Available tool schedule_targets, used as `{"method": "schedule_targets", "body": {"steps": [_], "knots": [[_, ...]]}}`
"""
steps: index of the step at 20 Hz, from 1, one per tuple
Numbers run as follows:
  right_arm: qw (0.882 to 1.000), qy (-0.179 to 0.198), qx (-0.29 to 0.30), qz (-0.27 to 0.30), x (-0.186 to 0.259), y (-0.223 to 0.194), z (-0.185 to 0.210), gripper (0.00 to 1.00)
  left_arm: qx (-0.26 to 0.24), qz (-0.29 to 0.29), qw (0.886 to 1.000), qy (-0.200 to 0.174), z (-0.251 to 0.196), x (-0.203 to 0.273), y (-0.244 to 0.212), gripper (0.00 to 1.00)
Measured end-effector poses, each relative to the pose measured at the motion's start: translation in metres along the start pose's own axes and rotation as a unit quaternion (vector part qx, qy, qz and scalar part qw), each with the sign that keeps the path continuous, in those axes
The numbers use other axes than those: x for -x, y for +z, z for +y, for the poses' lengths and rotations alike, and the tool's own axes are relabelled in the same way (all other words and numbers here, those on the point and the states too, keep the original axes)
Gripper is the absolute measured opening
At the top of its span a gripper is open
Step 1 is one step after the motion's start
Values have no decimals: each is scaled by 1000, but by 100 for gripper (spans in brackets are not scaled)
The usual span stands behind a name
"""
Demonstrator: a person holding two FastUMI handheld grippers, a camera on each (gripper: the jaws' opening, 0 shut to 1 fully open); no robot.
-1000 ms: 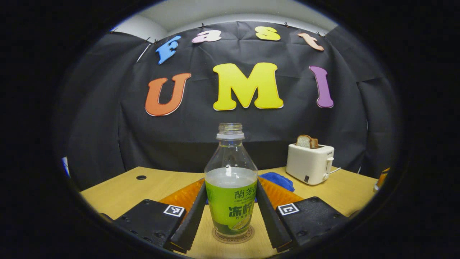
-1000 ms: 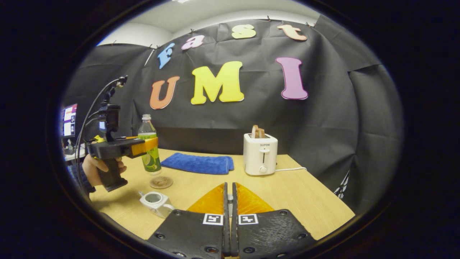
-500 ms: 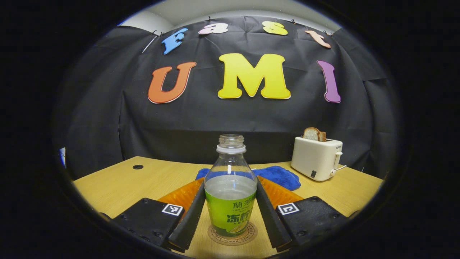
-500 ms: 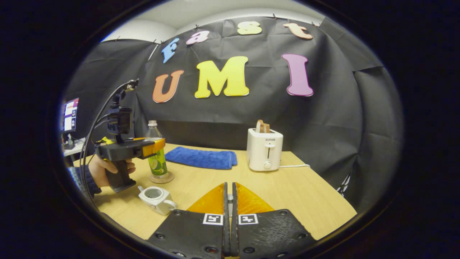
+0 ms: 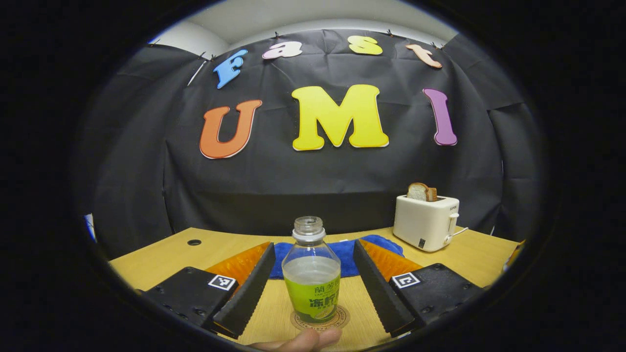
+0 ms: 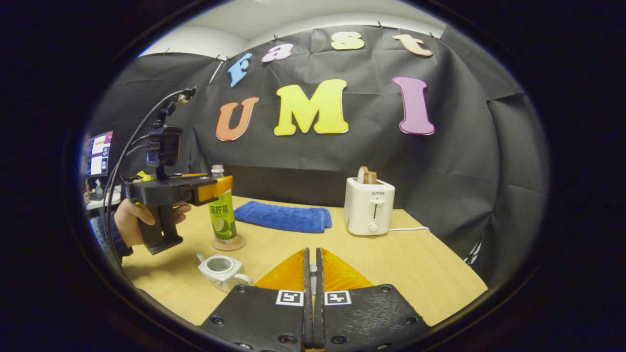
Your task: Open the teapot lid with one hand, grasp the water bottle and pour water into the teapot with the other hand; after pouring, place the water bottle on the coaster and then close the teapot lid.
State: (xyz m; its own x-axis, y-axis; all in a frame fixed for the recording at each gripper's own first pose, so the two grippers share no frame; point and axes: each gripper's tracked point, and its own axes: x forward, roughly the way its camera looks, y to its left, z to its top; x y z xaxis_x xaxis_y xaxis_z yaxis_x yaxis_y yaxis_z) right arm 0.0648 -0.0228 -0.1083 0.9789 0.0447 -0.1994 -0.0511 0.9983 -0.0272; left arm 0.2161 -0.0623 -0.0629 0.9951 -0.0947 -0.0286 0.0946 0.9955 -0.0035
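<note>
The water bottle (image 5: 311, 283), uncapped, green-labelled and partly full, stands upright on the round coaster (image 5: 320, 320). My left gripper (image 5: 312, 247) is open, its fingers wide of the bottle on both sides and not touching it. In the right gripper view the left gripper (image 6: 215, 188) hangs beside the bottle (image 6: 222, 215), held by a hand (image 6: 129, 220). The white teapot (image 6: 222, 269) sits lidless near the table's front. My right gripper (image 6: 311, 250) is shut, with a small pale bit of the teapot lid (image 6: 311, 268) showing between its fingers.
A folded blue towel (image 6: 283, 217) lies behind the bottle and a white toaster (image 6: 369, 212) with bread stands at the back right, its cord trailing right. A fingertip (image 5: 298, 340) shows at the left gripper view's bottom edge. The wooden table (image 6: 415, 274) stretches to the right.
The bottle came down onto the coaster. My left gripper then opened and drew back from it. The right gripper stayed shut and barely moved.
</note>
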Motion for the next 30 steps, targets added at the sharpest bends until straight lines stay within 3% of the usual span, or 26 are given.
{"method": "schedule_targets", "body": {"steps": [5,8,17,26,30], "knots": [[997,62,-38,-1,-5,-2,37,1,5,-25,999,40,29,46,46,99],[996,78,-36,-1,-13,0,55,1,15,-23,998,58,43,81,58,99],[991,134,-3,-12,-27,0,127,1,9,-24,998,55,67,162,56,99],[992,124,-11,31,-56,-50,137,1,14,-18,999,39,78,179,48,100],[993,117,-19,20,-55,-44,138,3,20,-12,999,37,84,177,42,99]]}}
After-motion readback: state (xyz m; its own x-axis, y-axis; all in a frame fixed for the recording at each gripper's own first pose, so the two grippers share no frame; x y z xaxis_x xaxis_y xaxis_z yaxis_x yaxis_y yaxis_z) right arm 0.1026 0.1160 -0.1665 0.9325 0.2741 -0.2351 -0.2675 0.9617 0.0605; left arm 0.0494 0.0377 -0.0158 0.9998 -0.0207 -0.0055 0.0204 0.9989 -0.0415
